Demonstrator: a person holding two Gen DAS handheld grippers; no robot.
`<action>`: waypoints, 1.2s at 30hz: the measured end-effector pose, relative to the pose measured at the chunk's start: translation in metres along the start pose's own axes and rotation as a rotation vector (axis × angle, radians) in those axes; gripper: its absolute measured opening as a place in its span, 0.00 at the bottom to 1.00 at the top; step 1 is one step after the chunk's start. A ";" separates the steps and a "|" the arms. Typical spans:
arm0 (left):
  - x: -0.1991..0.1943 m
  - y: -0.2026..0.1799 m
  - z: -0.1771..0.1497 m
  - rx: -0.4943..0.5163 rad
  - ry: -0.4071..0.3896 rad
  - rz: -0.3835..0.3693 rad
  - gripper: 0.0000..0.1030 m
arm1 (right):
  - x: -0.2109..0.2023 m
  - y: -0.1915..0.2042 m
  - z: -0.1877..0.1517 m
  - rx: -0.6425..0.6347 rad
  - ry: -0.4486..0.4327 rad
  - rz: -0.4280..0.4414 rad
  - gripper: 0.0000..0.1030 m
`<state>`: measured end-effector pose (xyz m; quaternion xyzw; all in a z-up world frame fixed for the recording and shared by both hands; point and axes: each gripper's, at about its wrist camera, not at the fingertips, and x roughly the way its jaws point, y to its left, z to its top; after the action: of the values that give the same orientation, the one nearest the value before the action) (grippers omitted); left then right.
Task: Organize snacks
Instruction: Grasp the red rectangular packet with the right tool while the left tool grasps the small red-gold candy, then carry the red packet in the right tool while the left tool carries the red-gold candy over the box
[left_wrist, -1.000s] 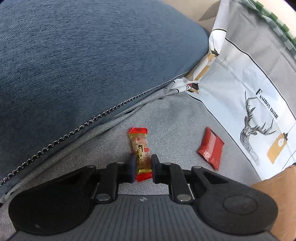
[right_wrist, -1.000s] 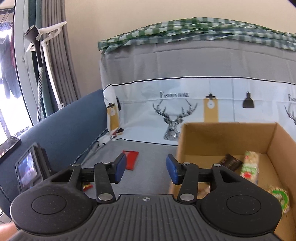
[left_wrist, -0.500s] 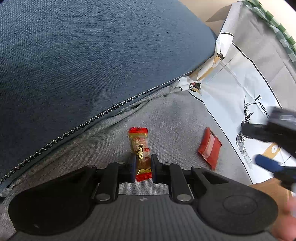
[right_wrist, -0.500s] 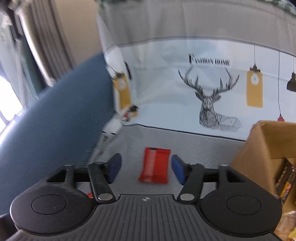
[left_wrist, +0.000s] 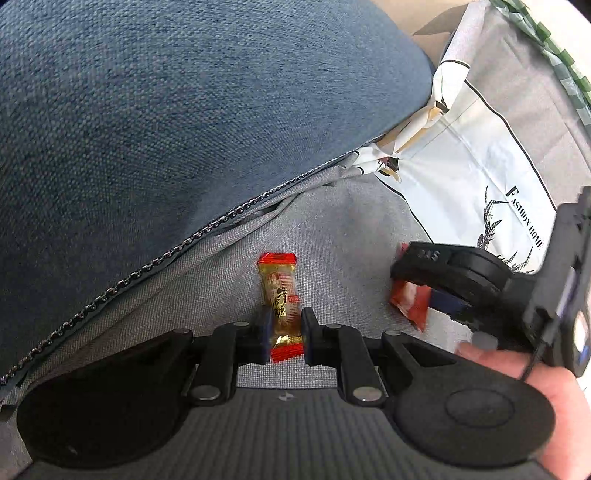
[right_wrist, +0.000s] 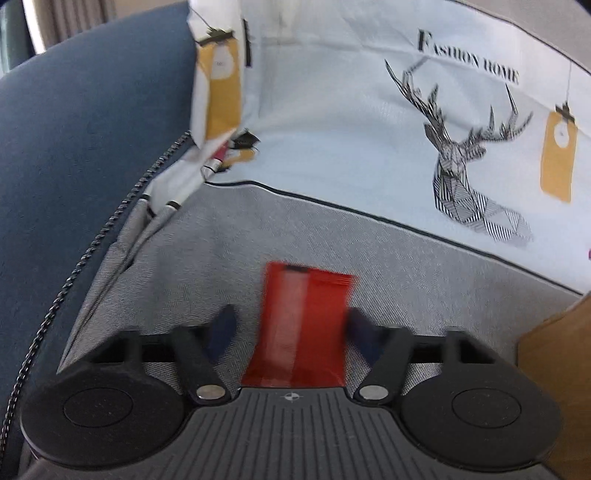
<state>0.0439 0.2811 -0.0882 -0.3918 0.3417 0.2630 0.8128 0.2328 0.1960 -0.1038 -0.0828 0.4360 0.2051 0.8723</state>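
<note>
left gripper (left_wrist: 283, 334): clamped on the lower half of the candy (left_wrist: 279, 295), pads tight on both sides of the wrapper
candy: gold wrapper, red twisted ends, pointing away from the camera, over the grey cover (left_wrist: 332, 229); cannot tell if it rests on it
right gripper (right_wrist: 291, 332): jaws apart, straddling the red packet (right_wrist: 303, 325), gap on the left side, right pad about at its edge; blurred
red packet: flat on the grey cover, right of the candy, well apart from it
box (right_wrist: 554, 387): cardboard corner at right edge, near the red packet
cushion (left_wrist: 184, 110): blue, left of both snacks
deer cloth (right_wrist: 406, 129): white, behind the red packet
hand (left_wrist: 546, 391): holding the right gripper
</note>
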 end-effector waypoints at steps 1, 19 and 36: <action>0.000 0.000 0.000 0.002 0.002 -0.002 0.16 | -0.003 0.000 -0.001 -0.009 -0.003 0.003 0.43; -0.013 -0.003 -0.013 0.253 0.004 -0.051 0.16 | -0.187 -0.025 -0.112 -0.144 -0.066 0.074 0.42; -0.079 0.009 -0.071 0.432 0.108 -0.228 0.16 | -0.220 -0.031 -0.238 -0.176 -0.068 0.116 0.42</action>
<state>-0.0365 0.2157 -0.0645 -0.2584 0.3866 0.0690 0.8826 -0.0447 0.0288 -0.0744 -0.1269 0.3907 0.2953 0.8626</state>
